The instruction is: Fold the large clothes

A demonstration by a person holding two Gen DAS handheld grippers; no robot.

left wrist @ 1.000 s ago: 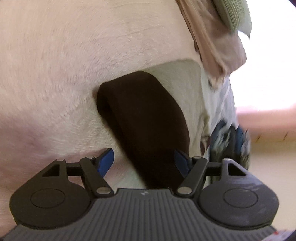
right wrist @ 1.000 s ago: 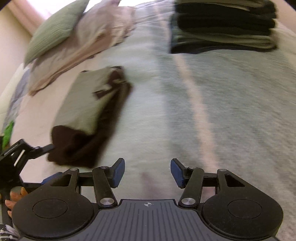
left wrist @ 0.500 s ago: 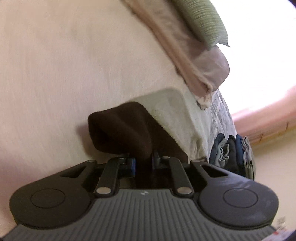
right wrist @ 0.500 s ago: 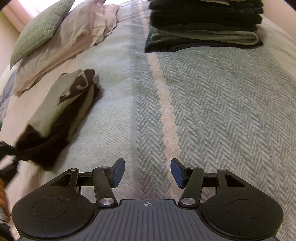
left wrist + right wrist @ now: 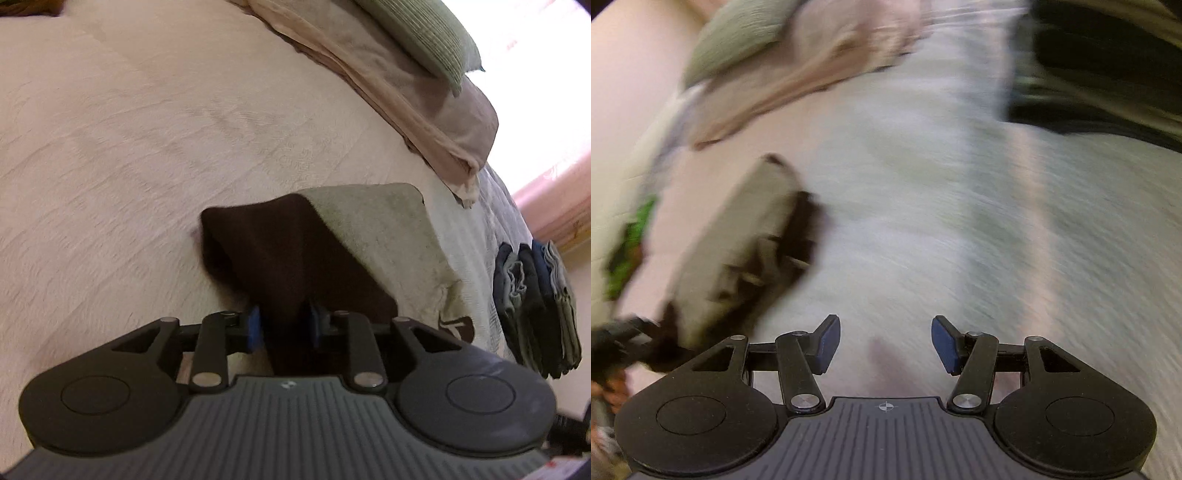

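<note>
Left-wrist view: the left gripper has its blue-padded fingers clamped on the dark brown end of a folded garment. The log-free reading of the frame is that the pads press the cloth from both sides, while the jaws are easing slightly apart. The garment is two-toned, dark brown nearest the gripper and pale olive-grey beyond. It rests on the bed, whose cover is cream-coloured here with a faint woven pattern. Toward the bed's far edge lies a beige pillow with a ribbed green cushion on top of it. At the right edge of the bed stands a stack of folded clothes in dark blue, grey and green, well apart from the held garment. Behind it a pinkish wall band and bright window light are visible.

Right-wrist view (strongly motion-blurred): the right gripper has its fingers released, spread wide with only bedcover between them. The cover here is pale grey-green with a lighter stripe running away from the camera. The garment appears at the left, and a dark clothes stack at the upper right. A bright green object at the left edge is too blurred to identify.
</note>
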